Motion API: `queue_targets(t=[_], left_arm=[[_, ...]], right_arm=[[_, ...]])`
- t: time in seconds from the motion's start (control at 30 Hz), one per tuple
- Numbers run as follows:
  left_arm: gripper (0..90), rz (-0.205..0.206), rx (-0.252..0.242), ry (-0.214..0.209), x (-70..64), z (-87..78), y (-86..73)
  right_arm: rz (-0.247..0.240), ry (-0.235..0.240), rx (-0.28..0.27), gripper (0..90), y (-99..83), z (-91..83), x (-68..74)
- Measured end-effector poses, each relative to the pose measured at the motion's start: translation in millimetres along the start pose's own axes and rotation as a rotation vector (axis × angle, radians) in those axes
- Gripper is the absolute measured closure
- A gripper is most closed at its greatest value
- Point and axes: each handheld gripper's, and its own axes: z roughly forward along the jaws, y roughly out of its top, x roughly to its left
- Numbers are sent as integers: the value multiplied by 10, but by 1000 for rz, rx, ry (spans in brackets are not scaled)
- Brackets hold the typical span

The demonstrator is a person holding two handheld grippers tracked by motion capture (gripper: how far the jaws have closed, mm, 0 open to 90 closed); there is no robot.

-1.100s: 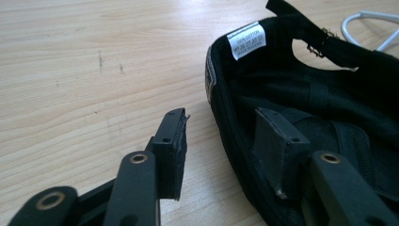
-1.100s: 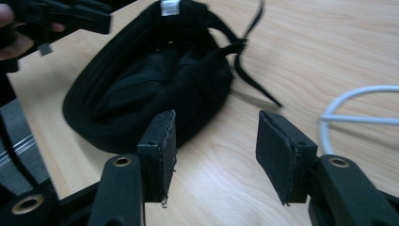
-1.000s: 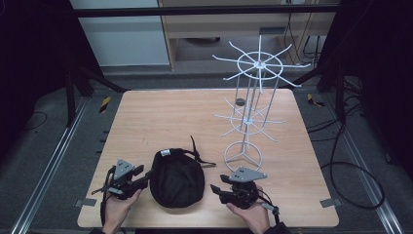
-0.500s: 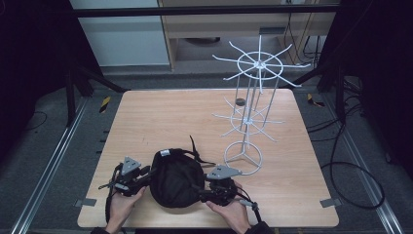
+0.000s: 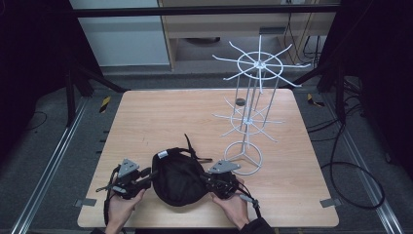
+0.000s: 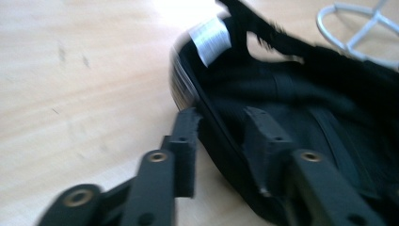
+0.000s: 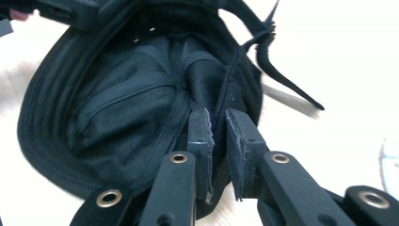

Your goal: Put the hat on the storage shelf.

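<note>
i'm at the grasping step: the black cap (image 5: 178, 176) lies upside down on the near middle of the counter (image 5: 146, 117), just in front of the white wire rack (image 5: 249, 122), and i have a gripper on each side of it. the left gripper (image 5: 146, 176) sits at the cap's left rim; in the left gripper view its fingers (image 6: 186, 141) straddle the rim, one outside on the counter side, one inside the crown, spread apart with a clear gap and not yet pinching. the right gripper (image 5: 208, 179) is on the cap's right edge; in the right gripper view its fingers (image 7: 201, 136) are drawn nearly together with a fold of the cap's fabric and a thin strap line between them, so i judge it has the cap pinched.

next i need to close the left fingers on the rim, then lift both sides evenly so the cap doesn't sag or slip, likely toward one of the rack's arms.

compared with a second ago, both grippers have moved inward from well beside the cap to its edges; the cap itself has barely shifted, and the rack is unchanged.
</note>
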Motion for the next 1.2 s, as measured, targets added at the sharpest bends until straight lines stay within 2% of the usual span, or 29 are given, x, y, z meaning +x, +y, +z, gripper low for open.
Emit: queue_targets(t=[0.1,0.17,0.2,0.27,0.37,0.5,0.57,0.67,0.7,0.73,0.77,0.8,0.83,0.9,0.97,1.0,1.03,1.07,1.1,1.13,1.17,1.2], left_arm=[[594,-16,10,0,52,69,26],[630,-25,43,-13,59,135,4],[646,-25,43,-13,59,135,4],[671,-31,66,1,50,153,-9],[731,-54,74,19,32,134,-23],[764,-59,76,35,5,126,-35],[775,-60,75,40,-12,125,-40],[779,-57,74,43,-29,124,-45],[779,-58,73,43,-30,122,-48],[779,-62,75,42,-28,116,-54],[778,-62,75,42,-28,116,-54],[778,-64,77,40,-25,110,-57],[778,-65,80,39,-23,101,-62],[778,-65,86,35,-20,86,-72],[778,-66,90,30,-29,77,-82],[778,-58,96,26,-51,72,-90],[778,-58,96,26,-51,72,-90],[778,-52,100,23,-66,75,-92],[778,-52,100,20,-76,78,-94],[777,-44,105,13,-101,94,-93],[777,-44,105,13,-101,94,-93],[777,-45,109,-2,-126,121,-95]], right_arm=[[0,-10,-6,795,1,-7,-23],[8,-12,-10,759,0,-11,-31],[8,-12,-10,759,0,-11,-31],[12,-13,-19,685,4,-26,-32],[6,-13,-21,573,7,-97,2],[5,3,-7,525,-46,-155,32],[26,21,7,519,-103,-174,36],[55,34,23,538,-119,-157,36],[55,37,37,562,-126,-128,34],[68,40,77,627,-141,-72,39],[68,40,77,627,-141,-72,39],[70,35,110,694,-158,-25,35],[70,35,110,694,-158,-25,35],[66,4,135,812,-157,6,26],[72,-5,142,820,-150,2,29],[69,-30,125,831,-126,-16,15],[69,-30,125,831,-126,-16,15],[61,-49,92,835,-91,-64,0],[61,-49,92,835,-91,-64,0],[56,-56,43,835,-52,-127,-11],[56,-56,43,835,-52,-127,-11],[34,-62,-33,835,3,-214,-16]])
